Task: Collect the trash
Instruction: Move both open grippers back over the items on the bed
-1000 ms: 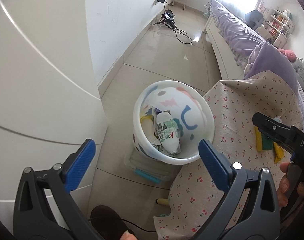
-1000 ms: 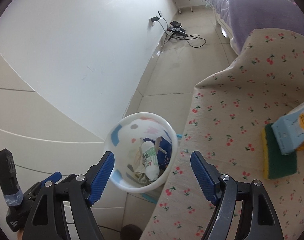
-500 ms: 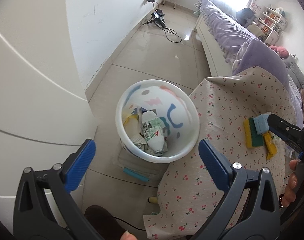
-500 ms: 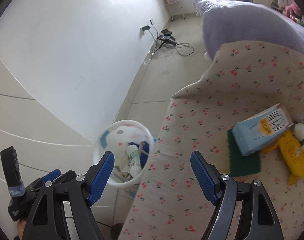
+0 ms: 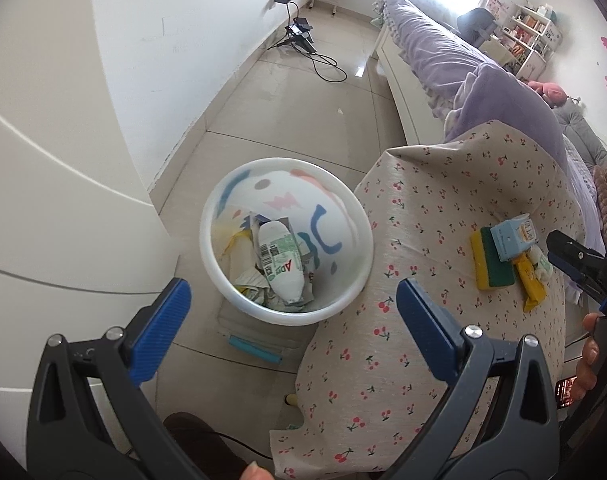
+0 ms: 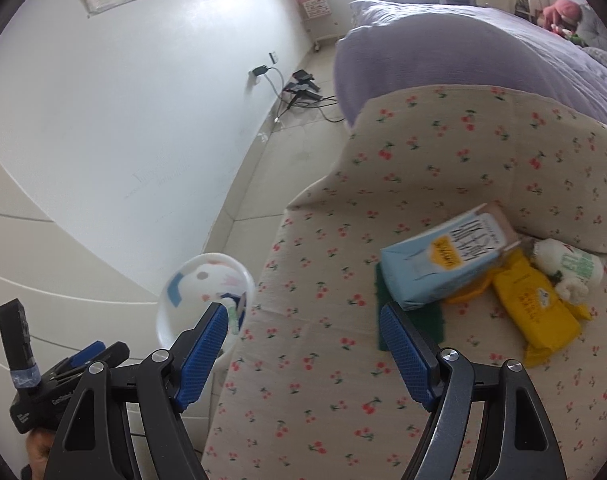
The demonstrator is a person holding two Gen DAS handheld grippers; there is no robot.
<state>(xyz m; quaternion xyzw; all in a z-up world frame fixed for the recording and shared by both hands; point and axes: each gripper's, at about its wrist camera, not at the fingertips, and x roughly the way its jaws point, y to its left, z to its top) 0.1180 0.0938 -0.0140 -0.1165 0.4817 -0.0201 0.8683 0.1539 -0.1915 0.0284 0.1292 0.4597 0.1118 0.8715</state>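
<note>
A white trash bin [image 5: 223,216] with coloured patches stands on the floor beside the cherry-print table [image 5: 423,240]; it holds a white bottle [image 5: 281,264] and crumpled paper. My left gripper [image 5: 291,316] hangs open above the bin's near rim, nothing between its fingers. On the table lie a blue carton [image 6: 443,264], a yellow packet [image 6: 539,312], a small white bottle [image 6: 567,264] and a green-and-yellow sponge [image 5: 491,264]. My right gripper [image 6: 303,348] is open and empty over the table's near left part, short of the carton. The bin [image 6: 199,280] shows at its left.
A white cabinet [image 5: 43,200] curves along the left. A clear box with a blue strip [image 5: 255,344] lies on the floor under the bin. A purple-covered bed [image 6: 463,52] stands behind the table. Cables and a charger [image 5: 303,40] lie by the far wall.
Both views have swung right, away from the bin. The right gripper has moved over the table, bringing the carton, yellow packet and small bottle closer. Both grippers stayed open and empty.
</note>
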